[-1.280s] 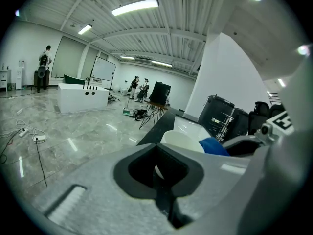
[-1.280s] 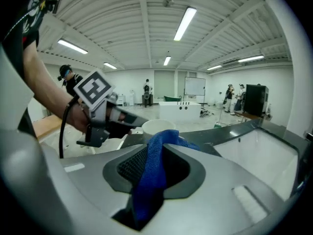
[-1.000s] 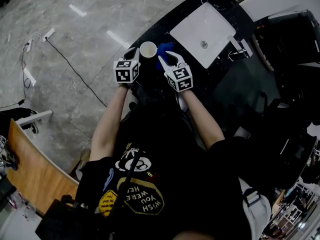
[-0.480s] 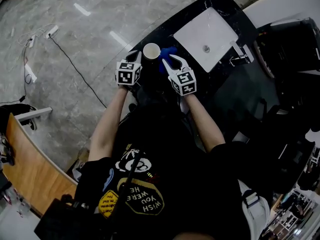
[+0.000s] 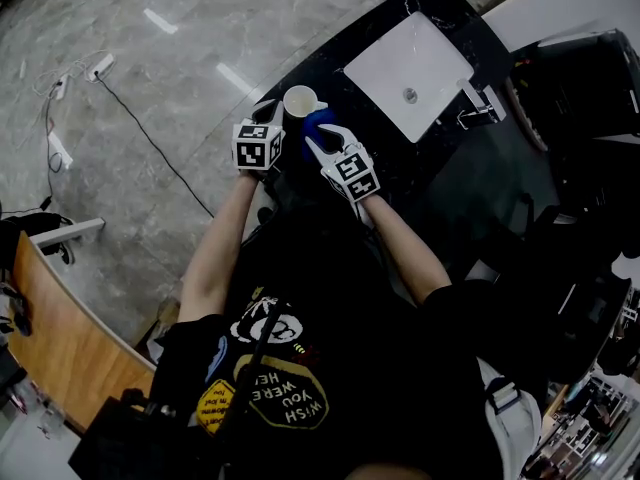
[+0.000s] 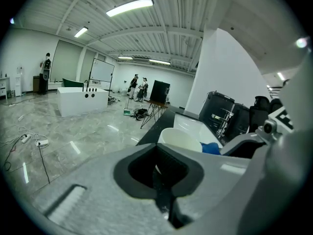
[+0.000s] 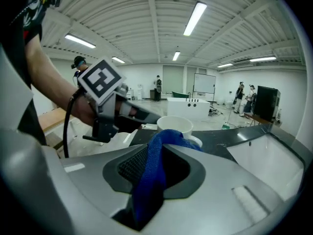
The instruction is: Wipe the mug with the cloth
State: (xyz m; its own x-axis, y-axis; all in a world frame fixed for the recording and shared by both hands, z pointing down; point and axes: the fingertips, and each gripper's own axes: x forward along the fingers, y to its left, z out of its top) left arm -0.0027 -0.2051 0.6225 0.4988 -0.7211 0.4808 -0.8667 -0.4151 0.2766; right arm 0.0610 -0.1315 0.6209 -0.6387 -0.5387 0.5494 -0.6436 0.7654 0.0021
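**Cloth Clamped, Mug Waiting On The Counter**

The right gripper (image 7: 157, 169) was pinching the blue cloth (image 7: 146, 190), and what a firm bite it was: jaws pressed in on the fabric from both sides, with the strip standing up between them and folding over the tips toward the mug (image 7: 174, 125) at 12 o'clock. Over to the left gripper (image 6: 159, 169): its jaws were drawn together with nothing caught between them, and the mug's rim showed just beyond the tips, a little toward 1 o'clock. Whether those tips actually touched the mug's wall, no view could settle.

From the head view, the mug stood upright on the black counter (image 5: 405, 163), near its edge, with the handle turned to 3 o'clock. The left gripper came at it from 7 o'clock and the right, with the cloth bunched ahead of it, from 5 o'clock, the cloth lying just beside the handle.

The count: two grippers, one mug and one cloth. There was also one white sink (image 5: 400, 43), well apart at 2 o'clock from the mug, with one faucet (image 5: 478, 108) at its far side.
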